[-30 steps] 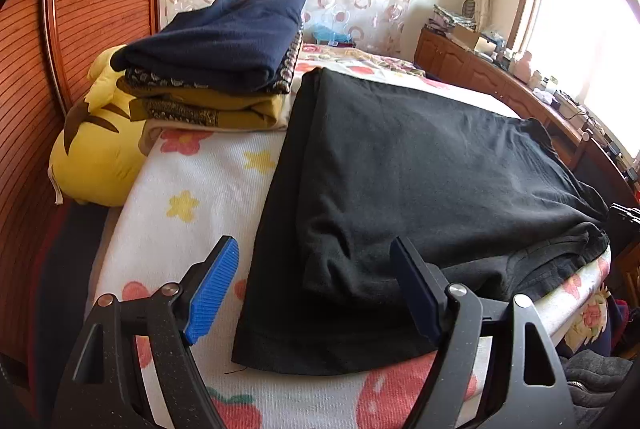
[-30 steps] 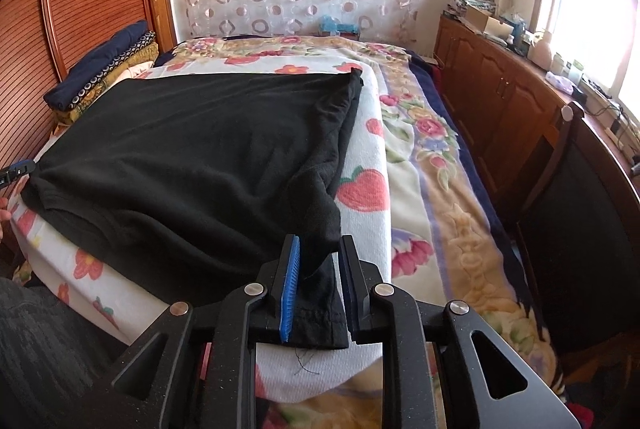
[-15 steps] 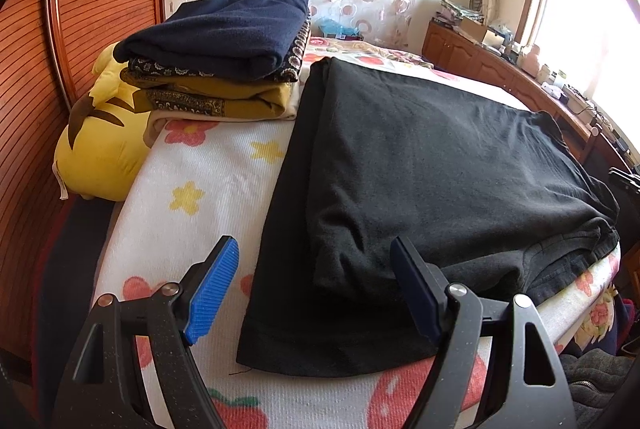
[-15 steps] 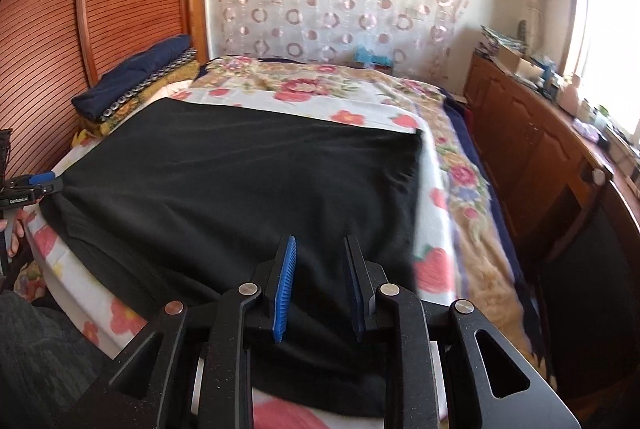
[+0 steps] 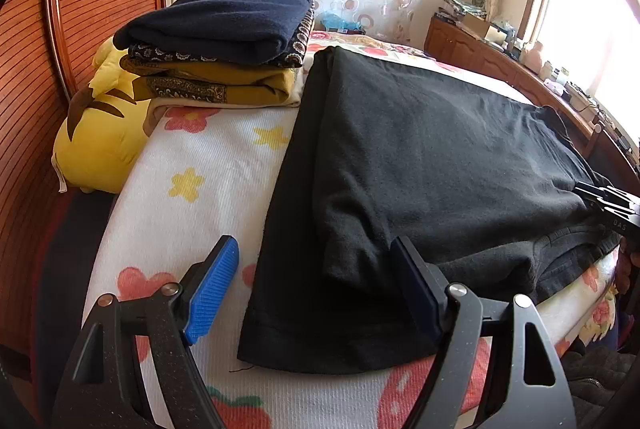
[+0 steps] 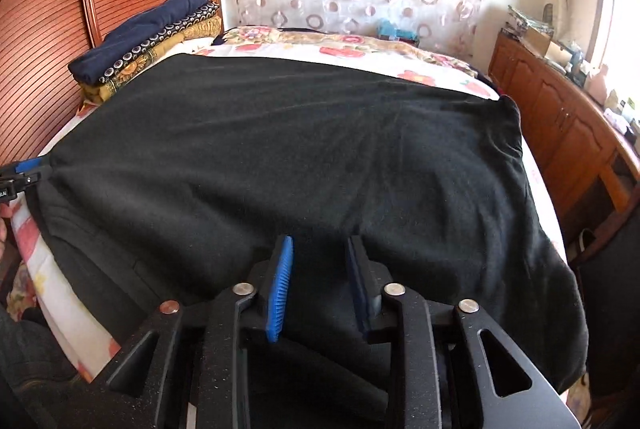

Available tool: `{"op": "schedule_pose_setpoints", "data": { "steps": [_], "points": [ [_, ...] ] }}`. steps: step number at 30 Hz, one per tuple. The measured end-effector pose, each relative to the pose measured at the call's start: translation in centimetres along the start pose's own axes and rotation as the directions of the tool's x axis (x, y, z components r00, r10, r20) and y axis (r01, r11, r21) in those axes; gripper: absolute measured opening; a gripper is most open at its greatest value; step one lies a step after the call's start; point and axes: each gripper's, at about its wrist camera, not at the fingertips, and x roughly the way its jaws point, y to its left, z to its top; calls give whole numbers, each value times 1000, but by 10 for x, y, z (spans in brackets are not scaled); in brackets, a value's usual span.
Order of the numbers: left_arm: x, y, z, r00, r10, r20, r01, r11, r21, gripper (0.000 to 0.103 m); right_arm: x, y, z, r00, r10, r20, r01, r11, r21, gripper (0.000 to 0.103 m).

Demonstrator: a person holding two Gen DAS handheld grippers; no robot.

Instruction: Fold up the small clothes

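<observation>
Left hand-held gripper [image 5: 316,293] gapes wide over the black T-shirt [image 5: 420,165]; right hand-held gripper [image 6: 320,285], at 3 o'clock, stands parted above it.

A bed [image 5: 200,165] covered by a white blanket printed with stars, flowers and strawberries carries everything. A black garment [image 5: 420,169] lies spread across it, filling the middle of the left wrist view toward 3 o'clock, with one layer folded over another. At 11 o'clock a stack of folded clothes [image 5: 224,41], navy on top and mustard below, sits just beside the garment. A yellow plush toy [image 5: 100,133] leans at the bed's edge at 9 o'clock.
</observation>
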Motion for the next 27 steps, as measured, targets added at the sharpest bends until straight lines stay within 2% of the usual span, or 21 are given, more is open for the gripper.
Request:
{"op": "schedule_pose_setpoints", "data": {
  "steps": [4,7,13,14,16,18,21,25,26,27],
  "points": [
    [-1,2,-1,1000,-12,6,12,1000,-8,79,-5,4,-3,999,12,29,-13,1000,25,46],
    [-1,3,-1,1000,-17,7,17,1000,-14,79,-6,8,-6,999,-35,36,34,999,22,54],
    [-3,8,-2,999,-48,21,48,998,-42,78,-5,12,-12,998,-47,52,44,997,56,59],
    [-4,8,-2,998,-56,23,57,997,-45,76,-6,13,-13,997,-50,55,47,998,52,59],
    [-4,9,-2,998,-60,26,62,997,-51,61,-7,12,-16,997,-51,58,48,998,46,60],
    [-5,10,-1,998,-61,26,62,996,-58,55,-7,12,-18,997,-49,61,46,998,46,61],
    [-5,9,-2,997,-67,23,69,996,-58,50,-10,8,-24,995,-58,81,54,997,51,63],
    [-4,5,-1,997,-71,14,71,996,-44,49,-8,4,-22,995,-53,80,49,997,52,64],
    [-4,3,-1,997,-76,12,76,996,-40,47,-8,4,-22,995,-53,80,49,998,51,64],
    [-3,2,0,997,-81,9,81,996,-34,38,-8,3,-22,995,-53,81,49,998,50,64]
  ]
}}
